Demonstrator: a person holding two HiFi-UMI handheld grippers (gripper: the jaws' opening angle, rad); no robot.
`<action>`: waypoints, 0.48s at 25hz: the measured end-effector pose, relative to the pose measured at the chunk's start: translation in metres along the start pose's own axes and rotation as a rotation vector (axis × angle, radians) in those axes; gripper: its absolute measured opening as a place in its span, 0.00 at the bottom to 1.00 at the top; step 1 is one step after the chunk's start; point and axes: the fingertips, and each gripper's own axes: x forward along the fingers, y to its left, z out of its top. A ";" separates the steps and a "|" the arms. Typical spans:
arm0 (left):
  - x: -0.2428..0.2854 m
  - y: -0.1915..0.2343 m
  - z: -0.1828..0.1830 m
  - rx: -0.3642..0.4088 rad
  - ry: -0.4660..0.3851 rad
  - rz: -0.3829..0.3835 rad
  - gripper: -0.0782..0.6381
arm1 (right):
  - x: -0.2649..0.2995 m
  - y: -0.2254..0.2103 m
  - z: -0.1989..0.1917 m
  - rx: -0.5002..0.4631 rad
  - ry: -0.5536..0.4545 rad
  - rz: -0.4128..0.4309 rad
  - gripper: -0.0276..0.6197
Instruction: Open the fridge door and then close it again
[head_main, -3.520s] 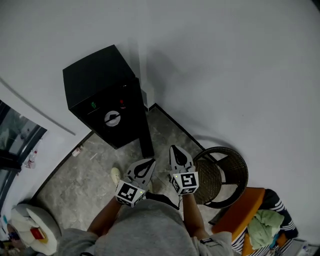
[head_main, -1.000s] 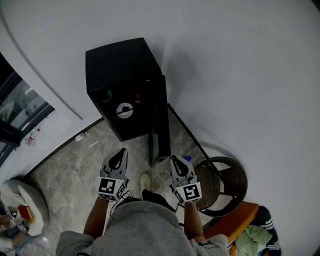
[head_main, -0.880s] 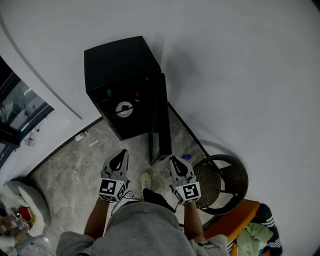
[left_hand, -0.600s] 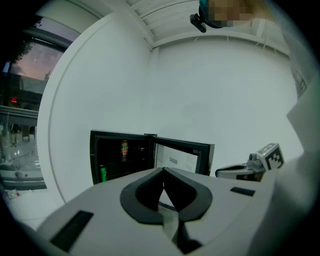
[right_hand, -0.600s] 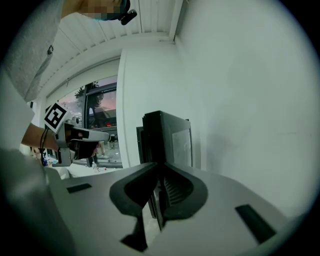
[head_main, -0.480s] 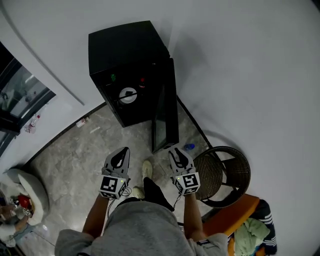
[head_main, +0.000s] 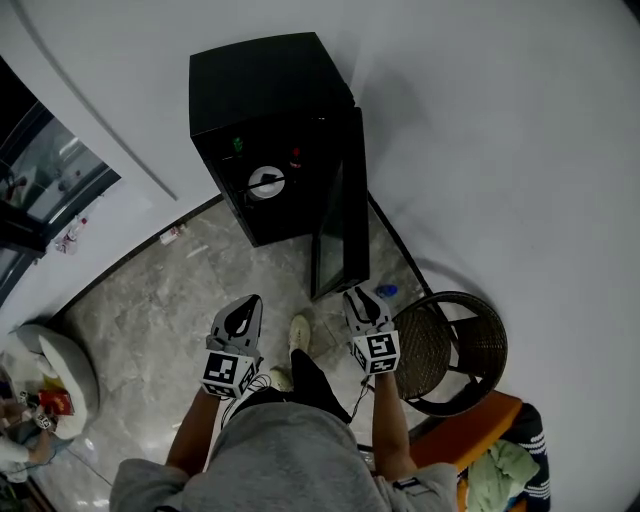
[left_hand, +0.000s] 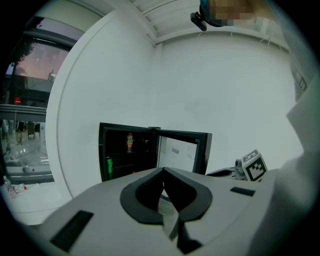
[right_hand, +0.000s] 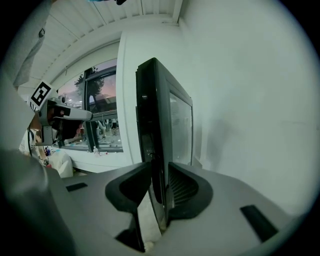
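The black fridge (head_main: 262, 95) stands on the floor against the white wall, its door (head_main: 342, 230) wide open to the right. The right tool (right_hand: 159, 167) has its jaws apart, with the door's free edge in the gap between them; whether the pads touch it cannot be told. The left tool (left_hand: 163, 171) is closed tight and empty, apart from the fridge. Inside, a green can (left_hand: 109, 166) stands low at the left and a coloured can (left_hand: 129, 142) higher up.
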 end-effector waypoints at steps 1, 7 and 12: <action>0.000 0.002 0.000 -0.003 -0.002 0.004 0.12 | 0.002 -0.001 0.000 -0.003 0.004 -0.002 0.22; 0.002 0.006 0.001 -0.005 0.002 0.020 0.12 | 0.009 0.000 0.001 -0.021 0.019 0.024 0.21; 0.004 0.006 0.001 -0.006 0.002 0.026 0.12 | 0.010 0.003 0.001 -0.039 0.020 0.040 0.20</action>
